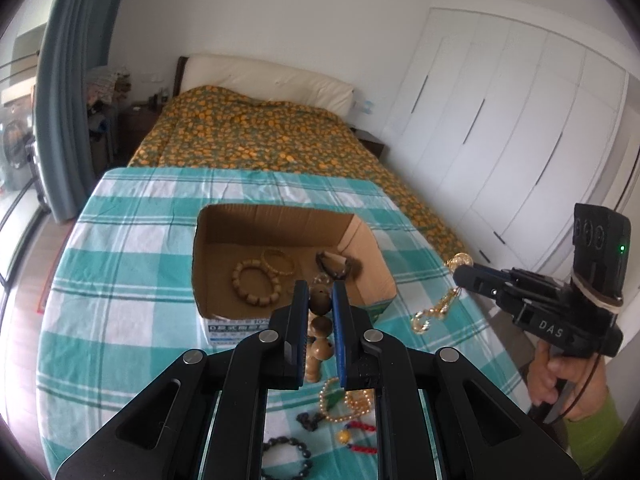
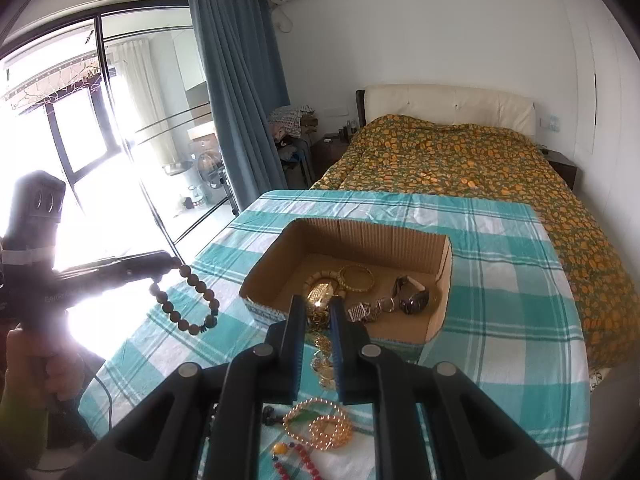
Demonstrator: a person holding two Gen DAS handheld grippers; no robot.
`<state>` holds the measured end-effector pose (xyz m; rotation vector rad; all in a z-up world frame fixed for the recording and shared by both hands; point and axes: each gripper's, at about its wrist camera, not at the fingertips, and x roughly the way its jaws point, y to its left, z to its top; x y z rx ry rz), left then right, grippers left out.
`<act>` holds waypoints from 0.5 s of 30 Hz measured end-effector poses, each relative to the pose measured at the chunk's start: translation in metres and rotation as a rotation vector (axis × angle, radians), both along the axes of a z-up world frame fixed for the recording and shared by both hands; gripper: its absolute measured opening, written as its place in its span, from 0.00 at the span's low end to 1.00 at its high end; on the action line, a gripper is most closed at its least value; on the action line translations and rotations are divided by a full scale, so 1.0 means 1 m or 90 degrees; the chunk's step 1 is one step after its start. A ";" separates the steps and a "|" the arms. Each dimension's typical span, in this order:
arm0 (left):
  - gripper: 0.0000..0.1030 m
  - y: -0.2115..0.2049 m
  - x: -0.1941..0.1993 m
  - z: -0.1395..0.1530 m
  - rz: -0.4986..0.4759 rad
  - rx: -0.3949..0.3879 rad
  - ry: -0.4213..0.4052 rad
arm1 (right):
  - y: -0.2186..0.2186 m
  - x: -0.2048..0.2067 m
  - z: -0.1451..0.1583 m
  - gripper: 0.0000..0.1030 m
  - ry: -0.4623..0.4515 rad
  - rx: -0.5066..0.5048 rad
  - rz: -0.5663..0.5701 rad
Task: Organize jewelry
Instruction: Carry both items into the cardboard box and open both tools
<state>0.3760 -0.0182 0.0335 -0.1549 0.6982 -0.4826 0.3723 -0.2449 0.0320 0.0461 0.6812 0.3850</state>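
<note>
Left gripper [image 1: 321,300] pinches a brown bead bracelet [image 1: 320,326]; right gripper [image 2: 316,312] pinches a gold chain [image 2: 322,356]; cardboard box [image 2: 438,320] at twelve o'clock.

black gripper [image 1: 321,312], green sleeve [image 1: 596,436]

Left gripper [image 1: 320,300] fingers closed, right gripper [image 2: 316,312] seemingly likewise, both tilted downward

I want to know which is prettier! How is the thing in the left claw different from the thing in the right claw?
The left claw pinches a brown bead bracelet with big, dull, round wooden beads; the right claw pinches a gold chain with small, shiny links. The bracelet hangs as a loop; the chain dangles in a thin line. Both hang in the air near the cardboard box.
</note>
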 end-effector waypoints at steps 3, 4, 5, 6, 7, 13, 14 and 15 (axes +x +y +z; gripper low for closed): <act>0.09 -0.004 0.023 0.000 0.004 0.005 0.000 | 0.007 0.024 0.001 0.12 0.002 0.001 0.003; 0.09 -0.006 0.031 -0.002 0.006 0.007 0.002 | 0.010 0.033 0.000 0.12 0.003 -0.003 0.003; 0.09 -0.007 0.039 -0.004 0.008 0.009 0.005 | 0.011 0.040 -0.002 0.12 0.004 -0.007 0.001; 0.09 -0.008 0.045 -0.006 0.009 0.010 0.008 | 0.013 0.048 -0.004 0.12 0.007 -0.012 -0.001; 0.09 -0.010 0.054 -0.009 0.010 0.012 0.012 | 0.015 0.056 -0.007 0.12 0.011 -0.018 -0.002; 0.09 -0.014 0.097 -0.037 0.025 0.024 0.047 | 0.010 0.102 -0.042 0.12 0.055 -0.060 -0.025; 0.09 -0.013 0.103 -0.045 0.028 0.026 0.056 | 0.006 0.109 -0.049 0.12 0.066 -0.063 -0.029; 0.09 -0.013 0.110 -0.052 0.031 0.029 0.064 | 0.003 0.114 -0.057 0.12 0.080 -0.062 -0.032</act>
